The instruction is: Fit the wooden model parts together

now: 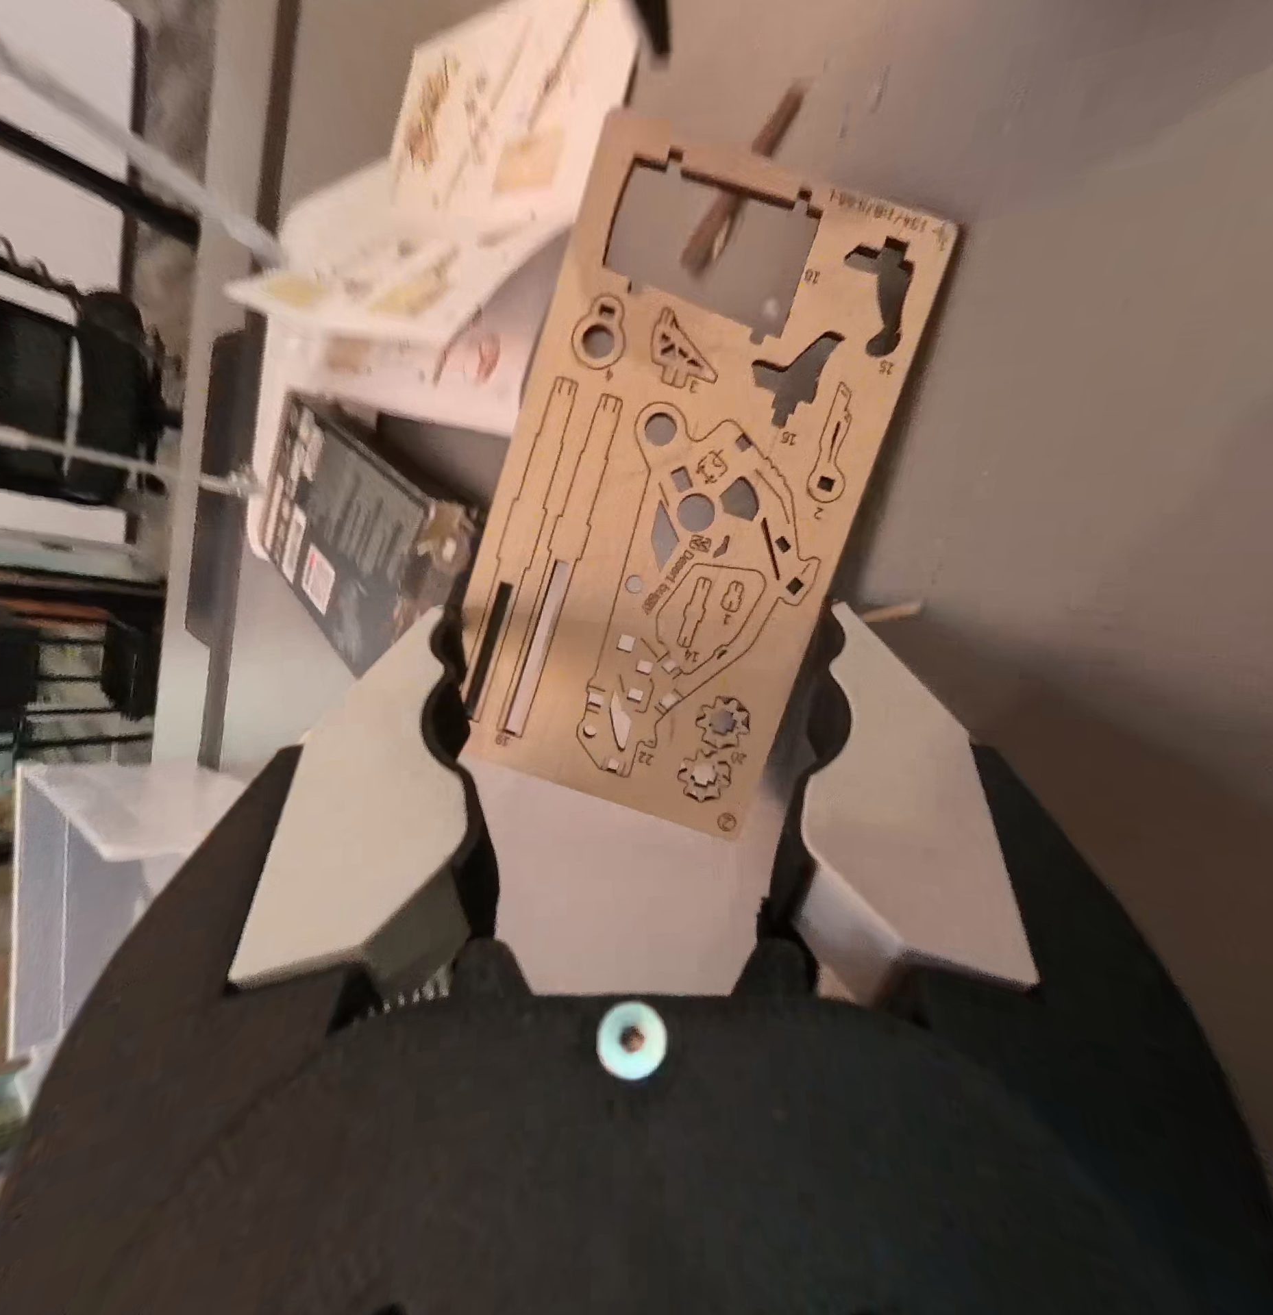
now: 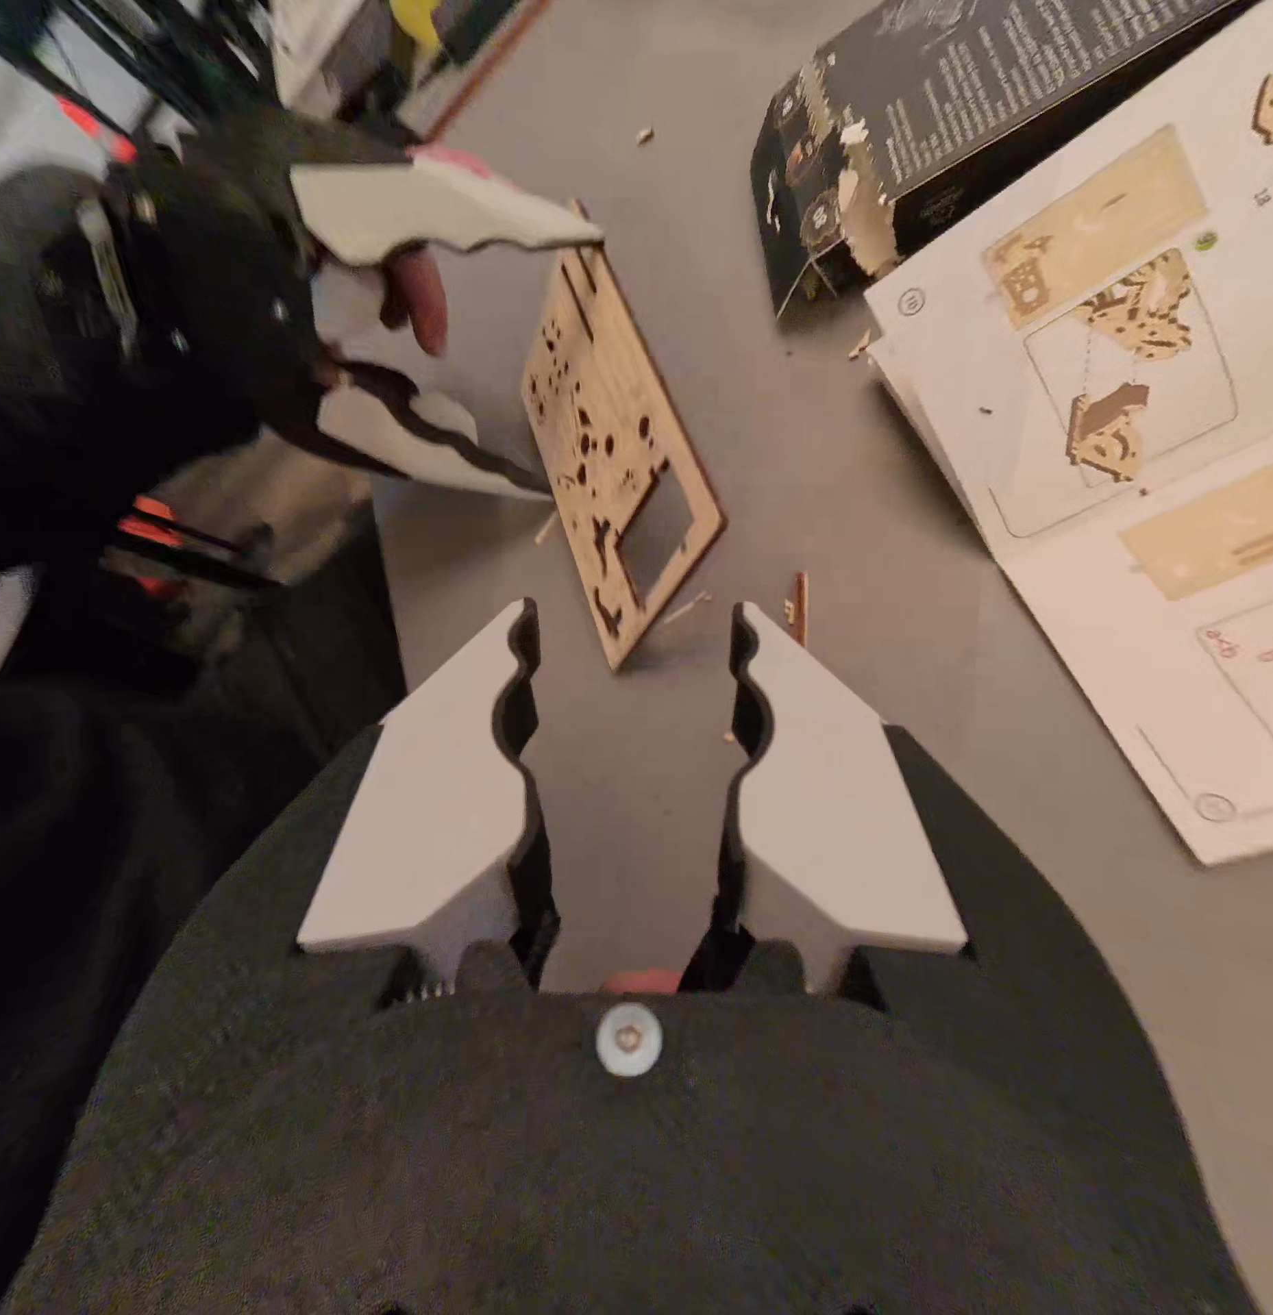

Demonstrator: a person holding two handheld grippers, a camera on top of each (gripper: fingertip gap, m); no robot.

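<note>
A laser-cut wooden parts sheet (image 1: 619,462) with several cut-outs stands tilted, one corner resting on the grey table (image 2: 819,441). My left gripper (image 1: 637,626) is shut on the sheet across its width, one finger on each long edge. In the right wrist view, the left gripper (image 2: 573,363) holds the sheet (image 2: 605,398) from the left. My right gripper (image 2: 634,612) is open and empty, just short of the sheet's low corner. A small dark wooden piece (image 2: 799,605) stands by its right fingertip. The same piece, blurred, may show through the sheet's big cut-out (image 1: 712,228).
An open instruction booklet (image 2: 1118,498) lies at the right and also shows in the left wrist view (image 1: 477,213). A torn black box (image 2: 940,128) sits behind it. Wood splinters dot the table. The table's edge runs down the left (image 2: 384,569). Shelving (image 1: 64,356) stands beyond. About 12 centimeters separates my left fingertips from my right. The small dark wooden piece (image 2: 799,605) lies some 5 centimeters from my right tips, 12 centimeters from my left tips. It is also in sight in the left wrist view (image 1: 708,234).
</note>
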